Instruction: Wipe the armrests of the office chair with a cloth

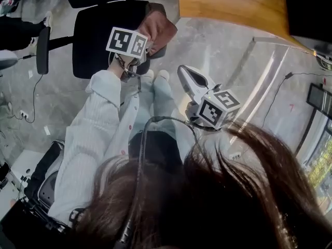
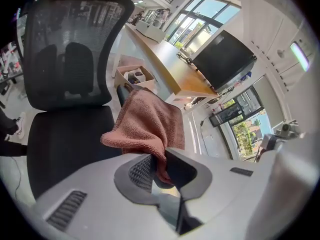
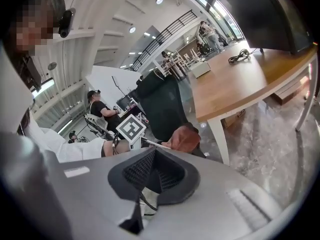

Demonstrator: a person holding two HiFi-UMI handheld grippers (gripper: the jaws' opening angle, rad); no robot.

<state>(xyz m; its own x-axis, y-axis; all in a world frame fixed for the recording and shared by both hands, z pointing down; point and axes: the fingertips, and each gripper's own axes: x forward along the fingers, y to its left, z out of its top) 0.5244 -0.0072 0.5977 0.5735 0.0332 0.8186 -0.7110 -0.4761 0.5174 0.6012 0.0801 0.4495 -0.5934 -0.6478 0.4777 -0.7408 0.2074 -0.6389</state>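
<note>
Polished grey floor runs under a wooden desk, and the black office chair stands just in front of us.

Our left claw is nearly closed, its pads pinching one lower edge of the cloth. Our right claw is fully closed on nothing and hangs well apart from the chair.

We think the grip is the weak point. Only a thin fold sits between the pads, so dragging it along the armrest could pull it free. The chair is also unheld, and a firm push might turn it or shove it away from us.

The cloth is reddish-brown terry, soft and loosely bunched, and it drapes over the armrest on the desk side of the seat. We cannot tell whether it presses on the pad or only hangs above it. The other armrest, across the seat, is bare.
</note>
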